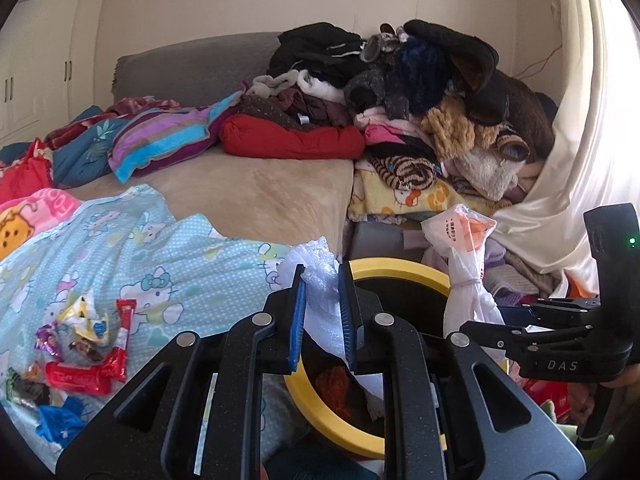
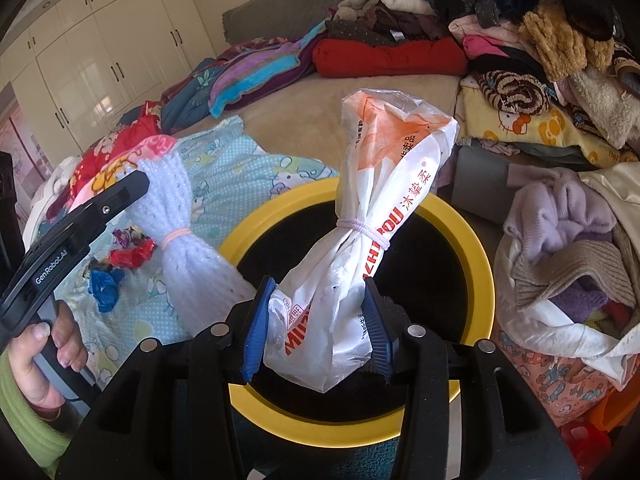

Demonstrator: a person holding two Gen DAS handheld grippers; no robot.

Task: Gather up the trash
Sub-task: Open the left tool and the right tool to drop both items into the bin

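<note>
Progress of the trash collection, seen from both wrist cameras. The left tool was clenched on a bundle of white bubble wrap, cinched with a pink band, held at the near-left edge of the yellow-rimmed bin. The right tool gripped the lower end of a white plastic bag with red and orange print, tied at its waist with a pale band; the bag stood upright directly over the bin's dark opening. Neither bundle had been let go, so both counted as carried but not yet deposited.

Inside the bin, the left view showed something reddish low down, probably trash already collected; its nature could not be told.

Remaining work lay on the bed's blue cartoon-print sheet, left of the bin: a scatter of sweet wrappers, red, purple, blue and white, untouched and well apart from both tools. The clothes pile at the head of the bed appeared to be laundry, not trash. By this judgement the task stood around its middle: two items at the bin, the wrappers still to be gathered.
</note>
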